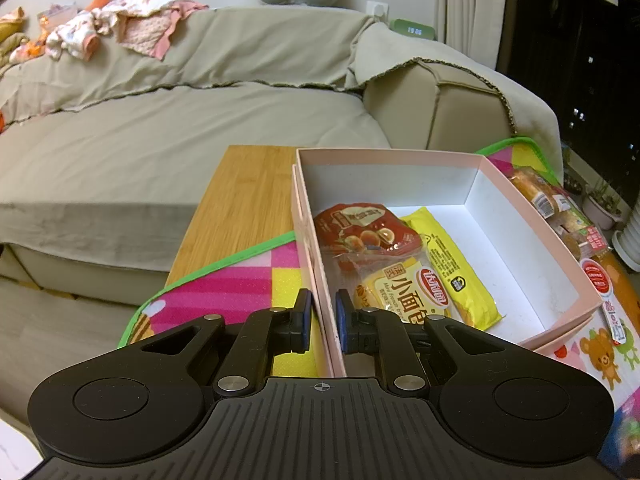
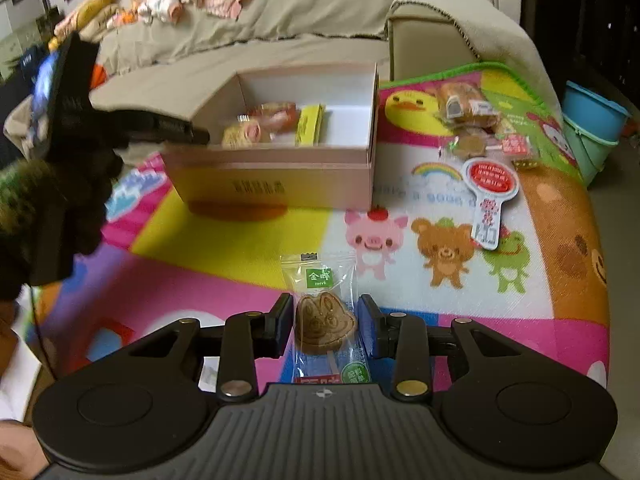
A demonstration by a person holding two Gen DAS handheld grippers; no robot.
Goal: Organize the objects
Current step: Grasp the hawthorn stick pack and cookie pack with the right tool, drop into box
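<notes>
pinching the near wall of the pink box (image 1: 400,158), the left gripper (image 1: 323,320) has one blue pad outside the cardboard and one inside, jaws nearly closed on it. that box sits on a cartoon play mat (image 1: 224,284), which covers most of a bamboo table (image 1: 248,184) and leaves bare wood only at the table's far left corner. inside the box, bunched toward the gripper's end: a red snack pouch (image 1: 366,228), a small bread packet (image 1: 404,292) with a red logo lying partly over it, and a yellow packet (image 1: 452,264) beside them. rest of the box floor is bare white.

over on the right wrist view, the right gripper (image 2: 325,326) is angled down at the mat near its front edge, jaws part open around a clear-wrapped bear-shaped cookie (image 2: 325,322) with a green label. the pads sit just either side of the wrapper, and i honestly can't tell if they're touching it, looks like a sliver of gap on both sides. the packet lies flat on the mat, so not lifted.

toward the mat's right edge, past the box, there's a bag of bread rolls (image 2: 460,104), a small round cookie packet (image 2: 470,146) and a paddle-shaped card with a red circle (image 2: 490,184).

left side of that view shows the other gripper's black body and a person's dark fuzzy sleeve (image 2: 24,200). beige sofa (image 1: 180,120) behind the table, laundry (image 1: 120,24) piled on its back.
</notes>
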